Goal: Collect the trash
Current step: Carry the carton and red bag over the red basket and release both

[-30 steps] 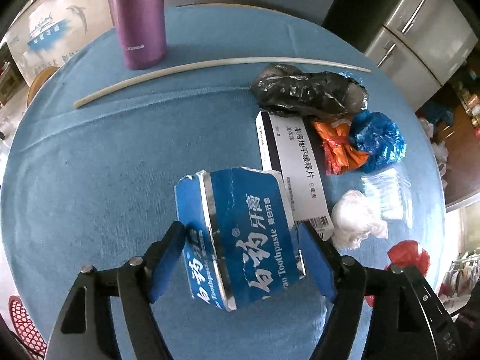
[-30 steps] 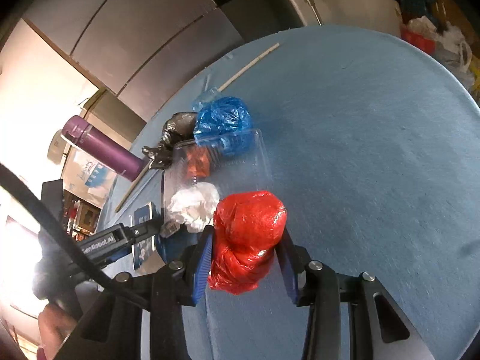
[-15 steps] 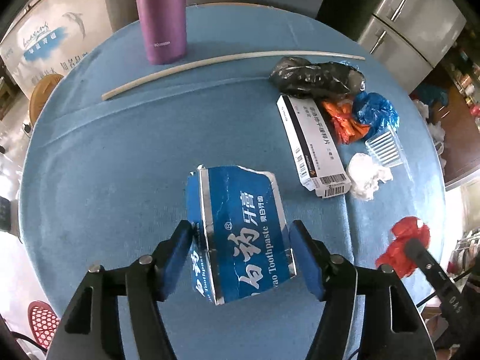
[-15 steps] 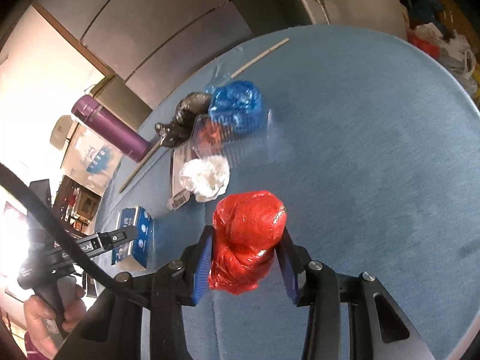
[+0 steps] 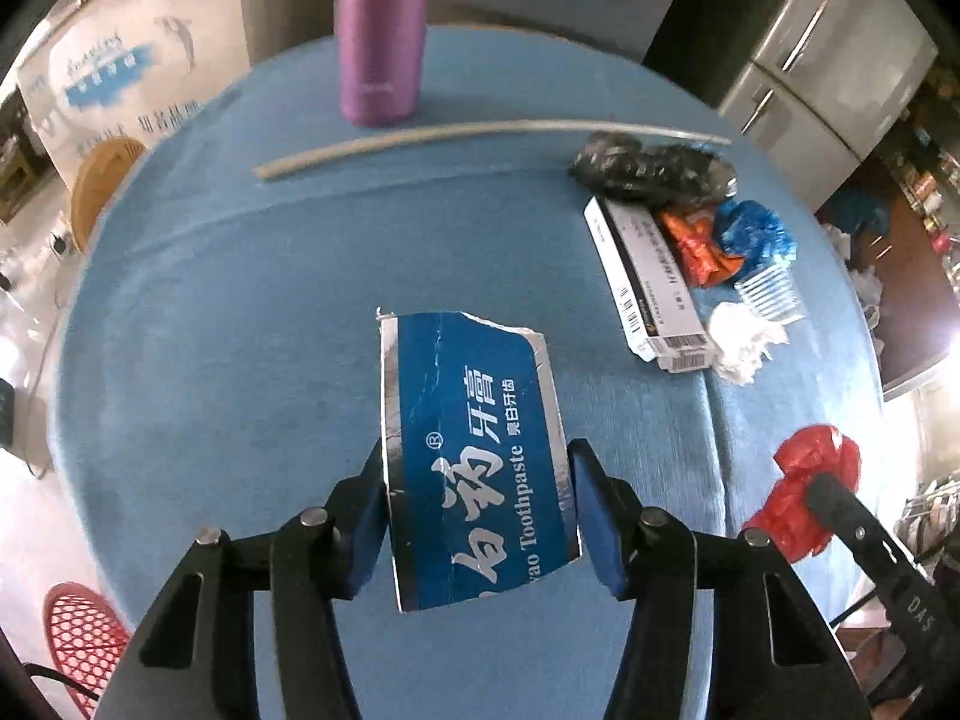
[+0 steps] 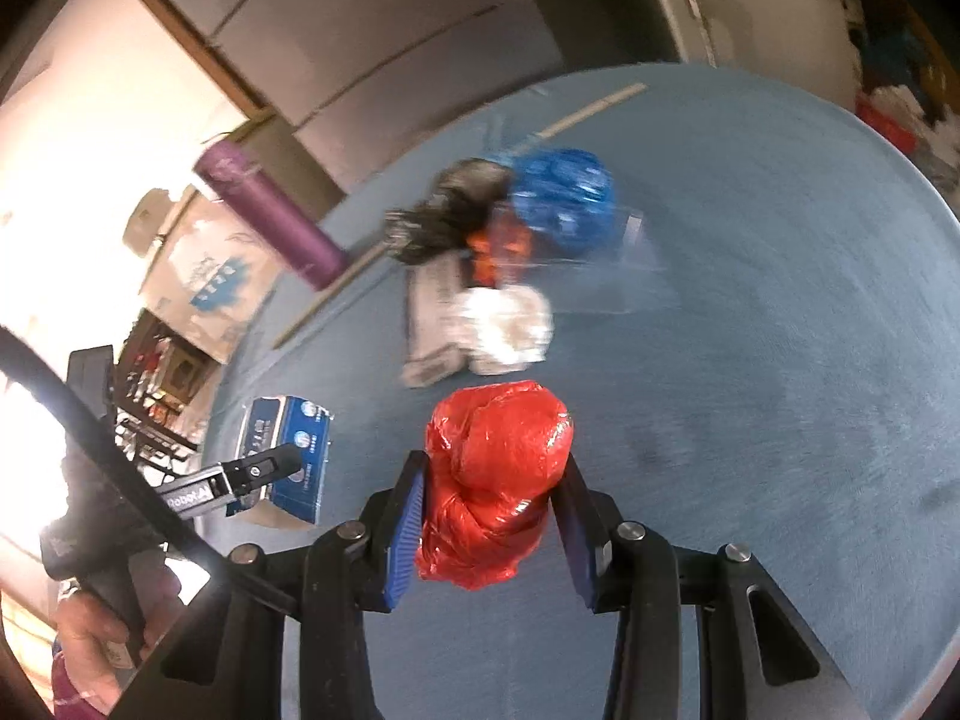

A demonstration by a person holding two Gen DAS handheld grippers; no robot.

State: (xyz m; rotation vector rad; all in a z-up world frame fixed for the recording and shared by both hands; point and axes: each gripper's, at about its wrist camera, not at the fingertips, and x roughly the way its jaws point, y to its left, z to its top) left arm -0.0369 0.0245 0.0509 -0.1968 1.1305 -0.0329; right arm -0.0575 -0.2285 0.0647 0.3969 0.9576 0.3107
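- Our left gripper (image 5: 477,504) has just been closing its jaws; both blue pads now press the sides of the torn blue toothpaste box (image 5: 474,462), held above the blue tablecloth (image 5: 210,330).
- Our right gripper (image 6: 489,516) clamps the crumpled red plastic bag (image 6: 495,474) between its pads.
- Far right on the cloth lie the remaining trash items: black bag (image 5: 654,165), white carton (image 5: 645,276), orange wrapper (image 5: 696,243), blue bag (image 5: 753,231), white tissue (image 5: 744,345).
- The purple bottle (image 5: 381,30) stands at the far edge.
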